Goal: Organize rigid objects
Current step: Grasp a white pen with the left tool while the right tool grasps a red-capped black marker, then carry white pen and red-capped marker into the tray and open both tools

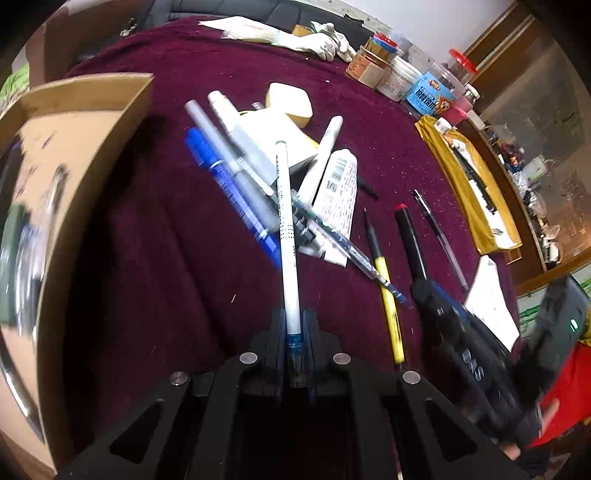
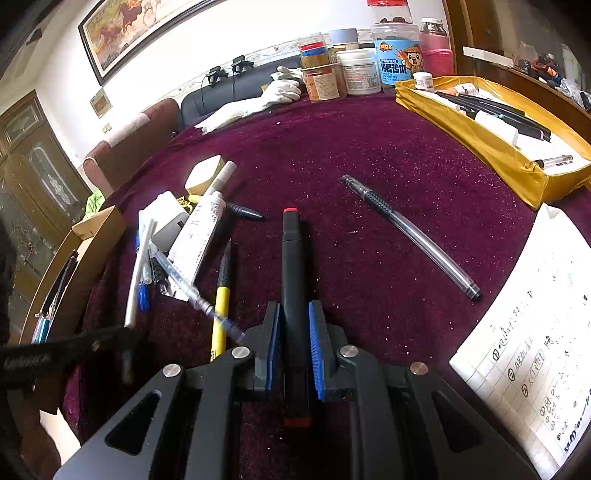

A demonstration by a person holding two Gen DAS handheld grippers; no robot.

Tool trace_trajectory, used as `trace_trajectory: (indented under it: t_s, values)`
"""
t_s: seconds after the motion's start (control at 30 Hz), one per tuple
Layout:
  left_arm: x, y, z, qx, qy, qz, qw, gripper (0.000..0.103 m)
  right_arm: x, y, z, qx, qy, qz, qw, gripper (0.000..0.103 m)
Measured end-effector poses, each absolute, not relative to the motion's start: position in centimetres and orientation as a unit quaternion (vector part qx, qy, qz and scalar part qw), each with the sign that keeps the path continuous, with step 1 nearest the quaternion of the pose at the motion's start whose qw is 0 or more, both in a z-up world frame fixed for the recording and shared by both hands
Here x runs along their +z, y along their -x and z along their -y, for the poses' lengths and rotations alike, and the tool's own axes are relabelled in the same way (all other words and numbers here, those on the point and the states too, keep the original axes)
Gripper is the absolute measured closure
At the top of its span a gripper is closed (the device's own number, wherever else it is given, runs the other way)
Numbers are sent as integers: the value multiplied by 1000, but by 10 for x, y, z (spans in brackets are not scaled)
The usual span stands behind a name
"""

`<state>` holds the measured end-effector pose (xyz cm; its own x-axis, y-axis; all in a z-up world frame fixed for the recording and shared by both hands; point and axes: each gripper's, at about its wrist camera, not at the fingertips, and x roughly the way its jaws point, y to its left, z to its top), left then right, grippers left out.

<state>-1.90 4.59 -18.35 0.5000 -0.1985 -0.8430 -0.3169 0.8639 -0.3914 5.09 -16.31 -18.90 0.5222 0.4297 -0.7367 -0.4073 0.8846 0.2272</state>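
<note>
"What was on the left?"

"The left gripper (image 1: 293,332) had its jaws pinching a white pen (image 1: 286,236), centre frame, by the box (image 1: 88,155). Light, stiff, slippery I'd guess; held at the end."

"And right?"

"The right gripper (image 2: 293,332) stood closed on a black marker (image 2: 293,280), gripped mid-barrel, centre frame."

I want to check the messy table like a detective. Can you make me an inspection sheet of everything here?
Surface: dark red cloth, speckled with crumbs.
Job's things: pen pile; clear pen lying apart; yellow tray and cardboard box hold pens.
Clutter: jars, white gloves, paper sheet.
Grippers: left tool shut on white pen; right tool closed around black marker.
Cables: nothing seen.
Surroundings: sofa, framed painting.
</note>
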Motion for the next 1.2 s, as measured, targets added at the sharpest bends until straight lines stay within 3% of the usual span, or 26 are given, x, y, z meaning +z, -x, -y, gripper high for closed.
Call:
trace_trajectory:
  t_s: [0.57,0.87,0.97,1.2]
  values:
    - [-152,106,-89,23,302,-432,850,96,-172,-11,171,275,-56,-341,897,89]
    - [-130,158,-123,17,328,-383,863,97,-129,54,100,396,-45,-300,867,89]
    - [-120,167,-133,17,337,-359,870,103,-125,66,78,419,-33,-303,856,89]
    - [-118,171,-157,22,356,-348,867,103,-139,73,47,431,-7,-325,842,89]
